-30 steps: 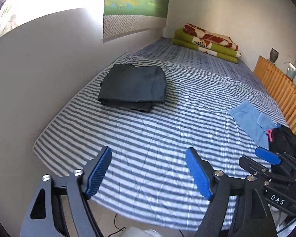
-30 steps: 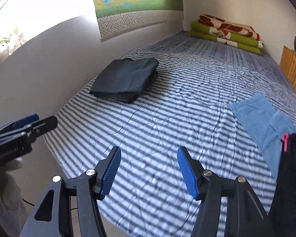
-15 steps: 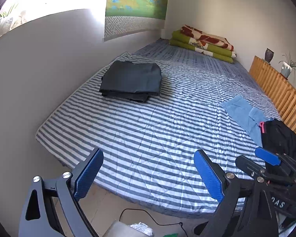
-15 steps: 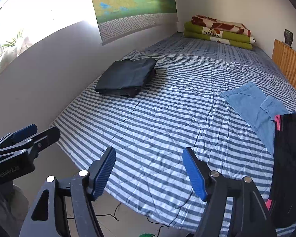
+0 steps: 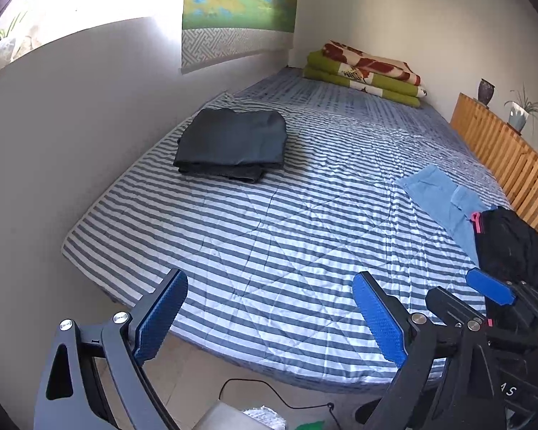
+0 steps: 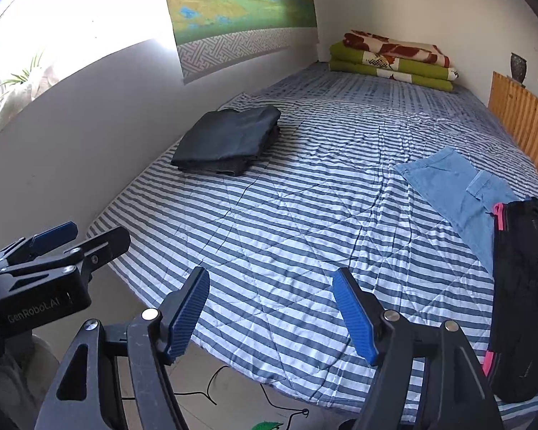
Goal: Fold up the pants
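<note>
Left wrist view: the left gripper (image 5: 269, 317) hangs over the near edge of the striped bed (image 5: 305, 236), jaws spread wide with nothing between them. The folded dark pants (image 5: 233, 145) lie well ahead, near the wall. In the right wrist view, the right gripper (image 6: 270, 317) has its jaws spread and empty too; the pants (image 6: 227, 141) lie far ahead to the left.
</note>
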A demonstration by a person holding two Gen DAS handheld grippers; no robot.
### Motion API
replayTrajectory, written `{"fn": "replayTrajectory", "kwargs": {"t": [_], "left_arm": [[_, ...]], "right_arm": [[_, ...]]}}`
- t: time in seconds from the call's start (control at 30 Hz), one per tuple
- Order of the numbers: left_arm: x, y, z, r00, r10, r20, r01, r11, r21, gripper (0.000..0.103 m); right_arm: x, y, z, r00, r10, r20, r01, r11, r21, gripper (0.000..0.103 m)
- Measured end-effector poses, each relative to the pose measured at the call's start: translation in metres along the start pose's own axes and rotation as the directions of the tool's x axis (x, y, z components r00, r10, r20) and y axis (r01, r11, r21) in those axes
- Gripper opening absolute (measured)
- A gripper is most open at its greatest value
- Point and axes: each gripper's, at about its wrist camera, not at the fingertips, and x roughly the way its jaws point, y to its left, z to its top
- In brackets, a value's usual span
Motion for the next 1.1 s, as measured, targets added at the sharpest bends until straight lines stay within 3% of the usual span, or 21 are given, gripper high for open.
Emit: {"fn": "replayTrajectory", "kwargs": {"t": [1.1], "left_arm": [[0.023,-0.001,-0.002,1.000,0.000,-0.021,0.000,1.000,0.027,0.095]], "right_arm": [[0.009,-0.007,-0.001,1.000,-0.004,-0.016,0.004,1.000,0.014,0.068]]}}
